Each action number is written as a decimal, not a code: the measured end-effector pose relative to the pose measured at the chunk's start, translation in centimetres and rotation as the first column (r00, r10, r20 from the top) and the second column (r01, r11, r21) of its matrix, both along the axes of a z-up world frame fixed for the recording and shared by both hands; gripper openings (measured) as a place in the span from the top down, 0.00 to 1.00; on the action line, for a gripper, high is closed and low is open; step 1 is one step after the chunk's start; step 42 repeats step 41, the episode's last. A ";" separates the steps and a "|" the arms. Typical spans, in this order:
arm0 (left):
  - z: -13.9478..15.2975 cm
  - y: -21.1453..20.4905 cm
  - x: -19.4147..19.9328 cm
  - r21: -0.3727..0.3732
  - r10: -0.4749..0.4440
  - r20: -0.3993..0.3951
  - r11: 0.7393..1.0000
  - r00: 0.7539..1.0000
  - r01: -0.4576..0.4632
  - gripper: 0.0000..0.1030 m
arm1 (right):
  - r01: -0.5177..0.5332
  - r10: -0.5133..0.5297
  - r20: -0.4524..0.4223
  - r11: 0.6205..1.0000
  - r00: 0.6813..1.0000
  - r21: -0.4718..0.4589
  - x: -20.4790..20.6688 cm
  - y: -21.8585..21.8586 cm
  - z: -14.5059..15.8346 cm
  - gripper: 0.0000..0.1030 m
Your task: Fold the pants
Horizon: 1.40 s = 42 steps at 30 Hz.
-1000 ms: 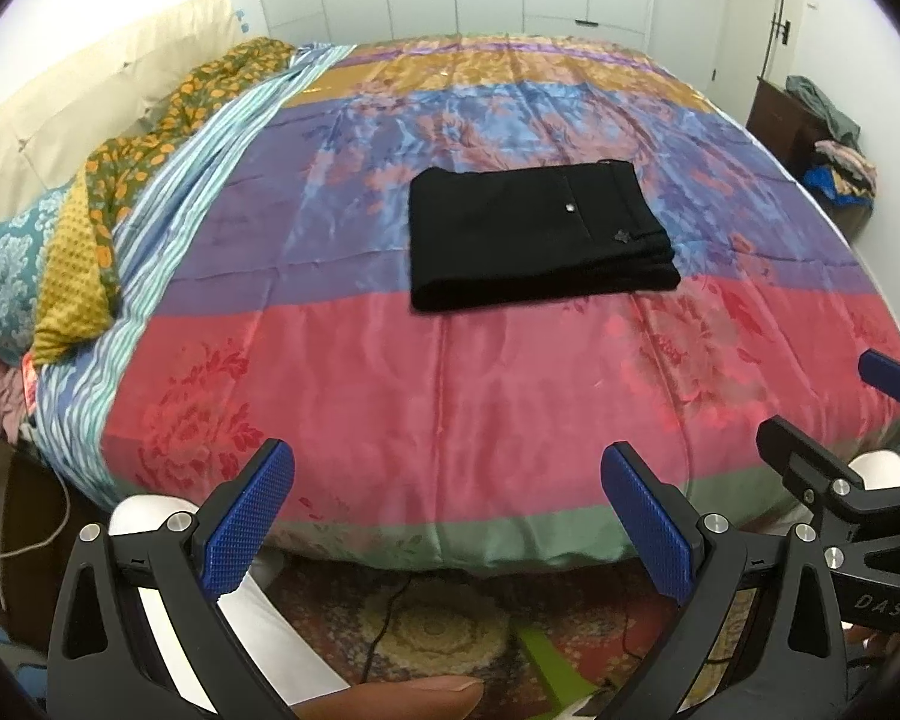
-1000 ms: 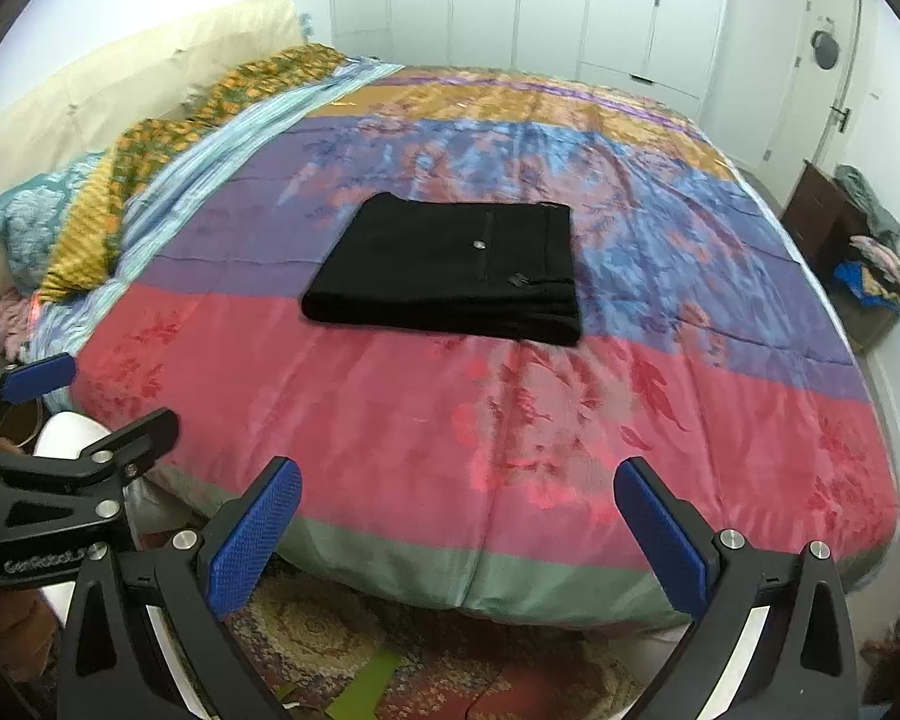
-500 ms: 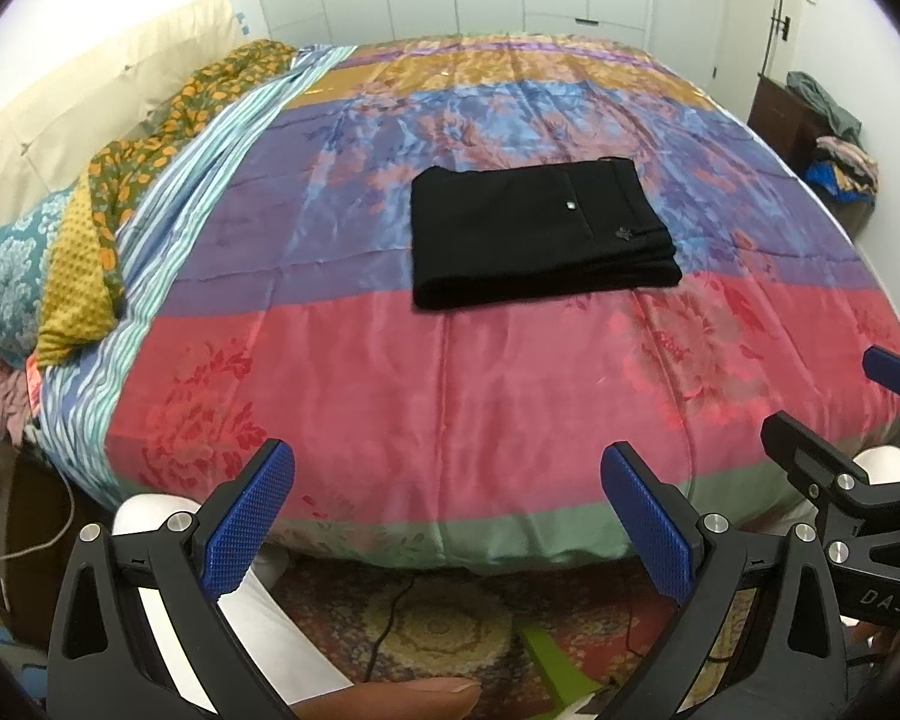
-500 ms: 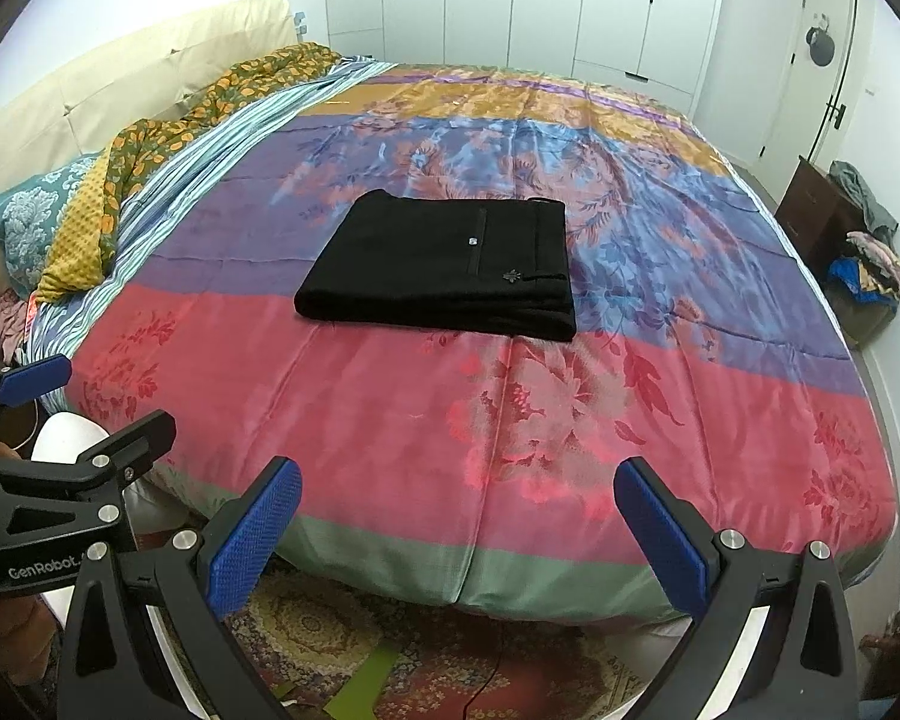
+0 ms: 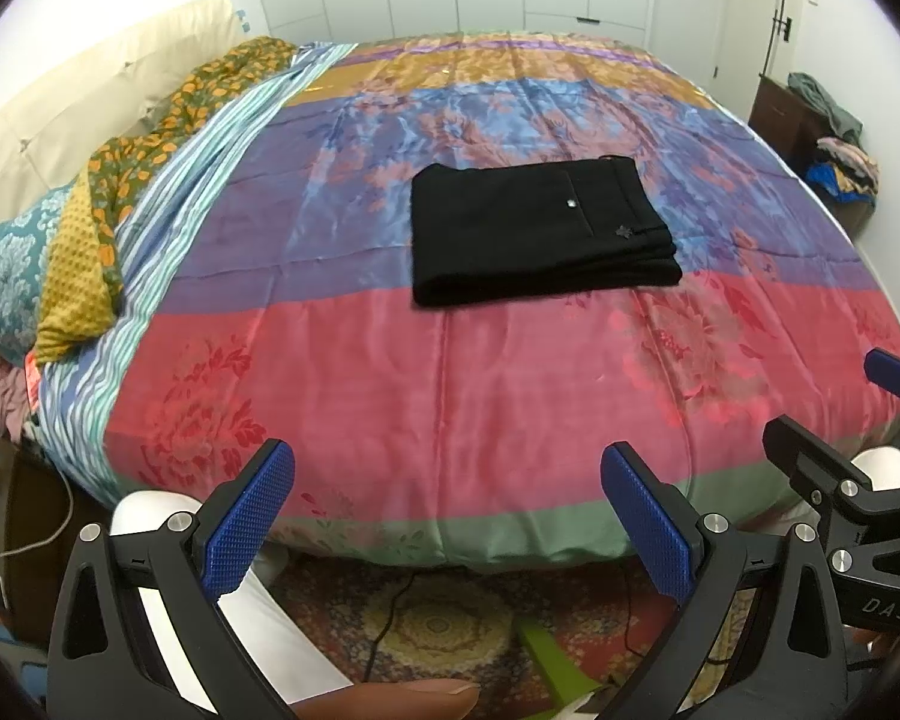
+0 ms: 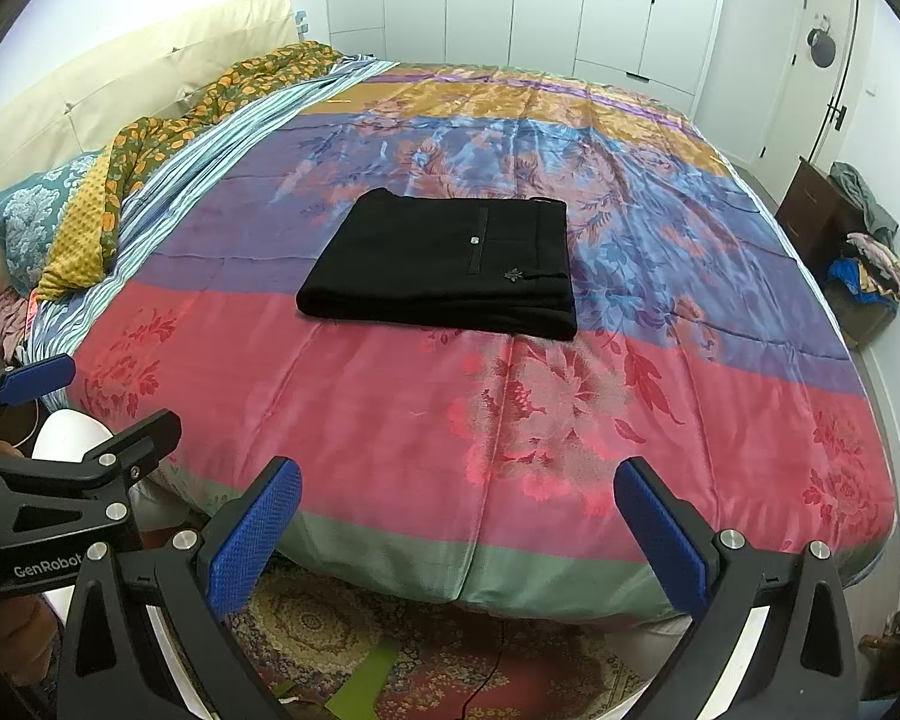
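Left wrist view: a teal floral pillow and a mustard and orange floral blanket lie along the bed's left edge at about 10 o'clock. Toward the centre, the black pants lie folded into a flat rectangle on the striped satin bedspread, straddling the line between its purple band and its red band. Their long axis runs left to right across the view; the waistband end, with a small button and a pocket seam, points toward 3 o'clock and the folded edge toward 9 o'clock. The pants sit at 12 o'clock from the left claw, well apart from it and further up the bed. The left claw hangs off the bed's near edge above a patterned rug, its blue pads spread wide with nothing between them. At about 3 o'clock the right claw juts in from the frame edge.

Right wrist view: the left claw enters at 9 o'clock. The pants lie at about 12 o'clock from the right claw, well apart, waistband again toward 3 o'clock. The right claw is wide open and holds nothing. A dark nightstand piled with clothes stands at 3 o'clock beside the bed.
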<state>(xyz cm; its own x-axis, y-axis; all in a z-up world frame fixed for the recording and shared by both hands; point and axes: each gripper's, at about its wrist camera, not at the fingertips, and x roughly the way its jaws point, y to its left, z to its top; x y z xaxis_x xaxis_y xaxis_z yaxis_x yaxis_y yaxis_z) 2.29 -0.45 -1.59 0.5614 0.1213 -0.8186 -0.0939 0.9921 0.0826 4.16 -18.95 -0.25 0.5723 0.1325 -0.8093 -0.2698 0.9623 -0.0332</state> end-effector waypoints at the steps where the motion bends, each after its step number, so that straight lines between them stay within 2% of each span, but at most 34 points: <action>1: 0.0 0.0 0.0 0.000 0.000 0.000 1.000 1.000 0.000 0.01 | 0.000 0.000 0.000 1.000 1.000 0.000 0.0 0.0 0.0 0.00; 42: -0.5 -0.1 0.3 -0.015 -0.008 -0.029 1.000 1.000 0.007 0.01 | 0.003 -0.003 -0.023 1.000 1.000 -0.003 0.2 -0.5 -0.5 0.00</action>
